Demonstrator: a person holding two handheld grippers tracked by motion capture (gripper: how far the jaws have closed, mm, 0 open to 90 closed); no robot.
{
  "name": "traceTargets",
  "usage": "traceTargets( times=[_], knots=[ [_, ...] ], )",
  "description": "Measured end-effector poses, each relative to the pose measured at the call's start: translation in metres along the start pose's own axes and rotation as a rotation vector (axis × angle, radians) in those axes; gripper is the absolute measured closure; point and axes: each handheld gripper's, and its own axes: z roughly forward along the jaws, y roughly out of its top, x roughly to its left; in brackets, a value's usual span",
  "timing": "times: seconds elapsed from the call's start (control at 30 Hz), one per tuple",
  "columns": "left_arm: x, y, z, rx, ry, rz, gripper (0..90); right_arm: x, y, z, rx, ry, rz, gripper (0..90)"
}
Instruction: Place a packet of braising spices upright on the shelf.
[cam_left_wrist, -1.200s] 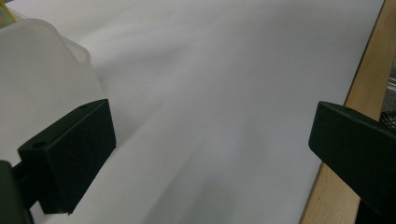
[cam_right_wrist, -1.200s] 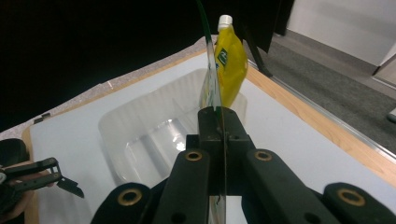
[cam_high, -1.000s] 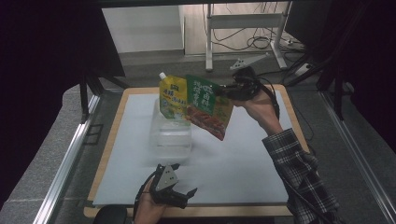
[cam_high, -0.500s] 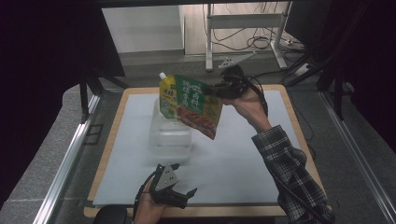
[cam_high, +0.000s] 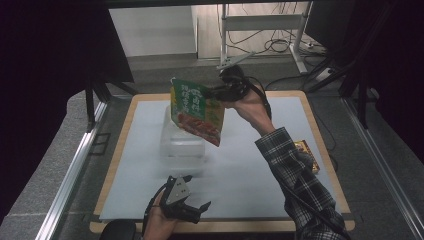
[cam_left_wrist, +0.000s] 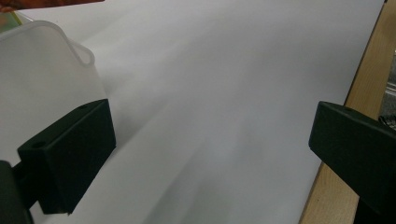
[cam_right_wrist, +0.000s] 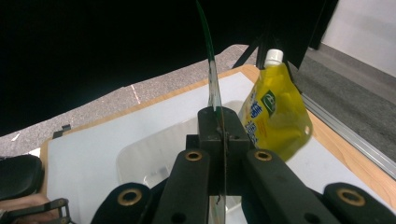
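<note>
Within 1 s the right gripper (cam_high: 216, 93), clamped on the green pouch (cam_high: 196, 111), carried it toward 9 o'clock over the clear bin (cam_high: 182, 145), likely for dropping in; the left gripper (cam_high: 186, 209) rested with jaws apart.

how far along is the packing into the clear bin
Looks done: the yellow spout pouch stands at the clear bin, apparently inside it. In hand: the right tongs are shut on the green food packet, held in the air above the bin, not yet lowered. The left tongs rest open near the front edge. Possibly left: a small gold packet lies at the table's right edge.
</note>
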Motion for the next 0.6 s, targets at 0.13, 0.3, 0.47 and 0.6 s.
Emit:
traceTargets(
  times=[0.13, 0.3, 0.47, 0.6],
  knots=[
    [0.000, 0.000, 0.000, -0.002, 0.000, -0.002, 0.4, 0.000, 0.003, 0.008, 0.001, 0.008, -0.002, 89.3],
    [0.001, 0.000, -0.001, -0.003, -0.001, -0.002, 0.3, 0.001, 0.009, 0.022, 0.000, 0.026, -0.006, 89.3],
    [0.001, 0.000, -0.001, -0.002, 0.000, -0.001, 0.4, 0.003, 0.013, 0.032, -0.002, 0.038, -0.017, 89.3],
    [0.001, 0.000, -0.001, 0.002, 0.001, 0.005, 0.4, 0.003, 0.017, 0.042, -0.002, 0.044, -0.014, 89.3]
  ],
)
